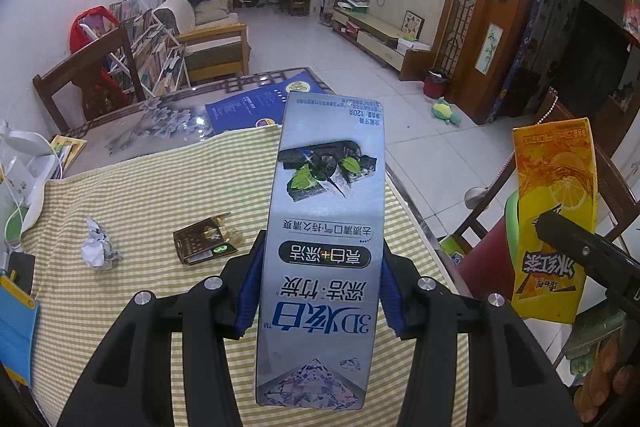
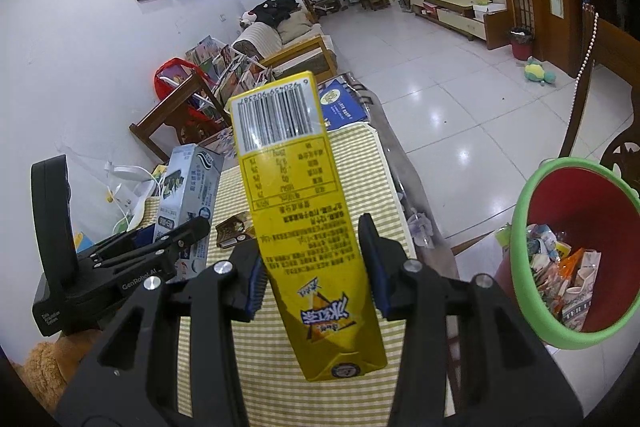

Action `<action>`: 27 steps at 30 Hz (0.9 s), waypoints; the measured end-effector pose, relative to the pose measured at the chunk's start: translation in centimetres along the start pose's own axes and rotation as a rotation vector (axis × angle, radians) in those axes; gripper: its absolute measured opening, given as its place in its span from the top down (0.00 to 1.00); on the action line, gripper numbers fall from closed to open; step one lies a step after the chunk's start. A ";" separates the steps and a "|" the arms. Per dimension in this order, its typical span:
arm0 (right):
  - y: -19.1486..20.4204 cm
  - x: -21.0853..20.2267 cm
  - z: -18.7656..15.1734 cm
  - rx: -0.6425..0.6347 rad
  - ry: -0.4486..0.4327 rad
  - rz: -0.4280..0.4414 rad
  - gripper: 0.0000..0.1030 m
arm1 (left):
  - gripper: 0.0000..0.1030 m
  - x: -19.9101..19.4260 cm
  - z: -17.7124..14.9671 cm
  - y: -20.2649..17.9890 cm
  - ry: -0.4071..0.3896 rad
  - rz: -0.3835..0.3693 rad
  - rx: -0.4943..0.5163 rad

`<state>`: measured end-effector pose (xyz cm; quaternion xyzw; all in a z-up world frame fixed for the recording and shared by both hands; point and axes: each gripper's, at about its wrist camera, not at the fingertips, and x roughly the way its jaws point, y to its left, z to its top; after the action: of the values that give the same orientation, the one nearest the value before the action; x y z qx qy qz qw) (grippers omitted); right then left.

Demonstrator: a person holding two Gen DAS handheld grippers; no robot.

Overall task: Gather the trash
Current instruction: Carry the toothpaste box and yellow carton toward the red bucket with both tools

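Two grippers each carry a piece of trash above the table with the yellow checked cloth. Nearest in the left wrist view, the left gripper has its blue-padded fingers pressed against both long sides of a silver toothpaste box, which stands up and away from the camera, lifted clear of the cloth. In the right wrist view, the right gripper holds a yellow iced-tea carton between its fingers; the left pad touches the carton's edge, while a narrow gap shows beside the right pad, so I cannot tell how firmly it is clamped. The carton points upward, its barcode end farthest from the camera. Just to the right of that gripper, off the table's edge, sits a red bin with a green rim, already holding wrappers and cartons. Farther out on the cloth lie a crumpled paper ball and a dark flattened small box, near each other but apart. Beyond the cloth, a blue booklet rests on the glass tabletop.
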<state>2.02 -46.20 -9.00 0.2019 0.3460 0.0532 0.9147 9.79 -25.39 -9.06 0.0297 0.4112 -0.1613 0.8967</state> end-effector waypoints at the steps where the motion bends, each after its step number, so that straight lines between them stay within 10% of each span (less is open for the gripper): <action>1: -0.2 -0.1 0.0 0.002 0.000 0.002 0.60 | 0.54 0.0 0.1 -0.3 0.001 0.002 0.002; 27: -6.7 -2.3 0.9 0.085 -0.018 -0.002 0.60 | 0.54 1.9 1.7 -9.0 0.023 -0.004 0.086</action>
<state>0.64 -53.17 -9.71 0.2406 0.3399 0.0356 0.9084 9.39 -34.70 -8.63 0.0690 0.4142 -0.1803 0.8895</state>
